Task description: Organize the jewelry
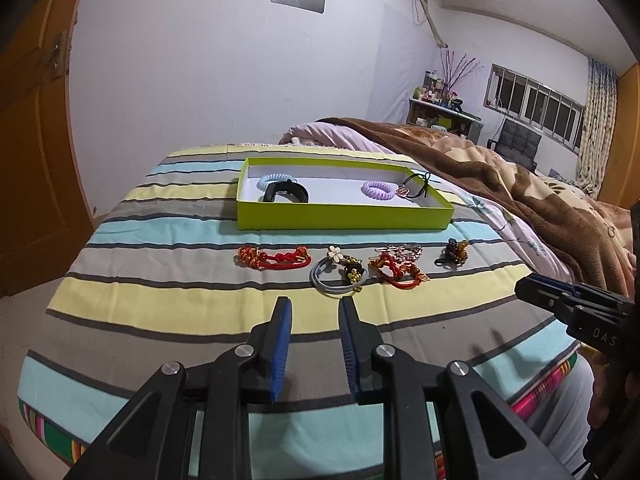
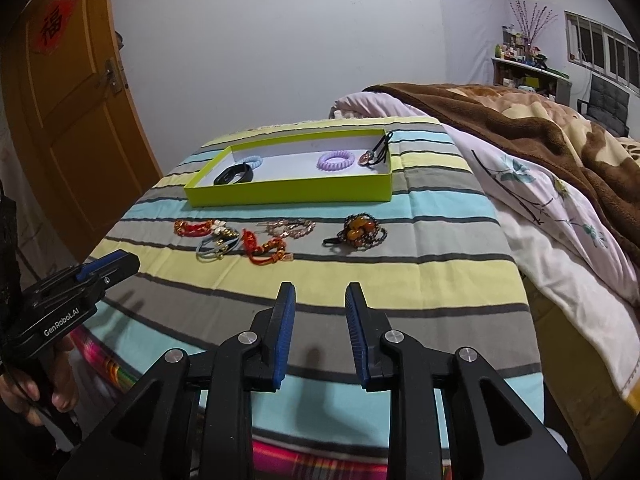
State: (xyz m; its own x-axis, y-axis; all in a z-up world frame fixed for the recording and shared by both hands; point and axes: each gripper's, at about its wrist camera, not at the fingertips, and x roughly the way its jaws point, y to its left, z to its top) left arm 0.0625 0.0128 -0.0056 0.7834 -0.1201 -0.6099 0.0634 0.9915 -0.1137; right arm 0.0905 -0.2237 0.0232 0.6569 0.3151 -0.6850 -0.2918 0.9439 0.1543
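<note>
Loose pieces lie in a row across the striped cloth (image 1: 160, 292), this side of the green box (image 1: 344, 216); grey hair tie (image 1: 334, 282) dead ahead of my left gripper (image 1: 316, 306), long axis crosswise; beaded amber piece (image 2: 360, 232) nearer my right gripper (image 2: 320, 292); both sets of jaws parted, nothing between them.

Four pieces lie inside the green tray (image 1: 344, 216); five (image 1: 336, 276) lie before it.

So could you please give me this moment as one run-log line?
left gripper open, empty | right gripper open, empty | green box partly filled | red bracelet outside
</note>
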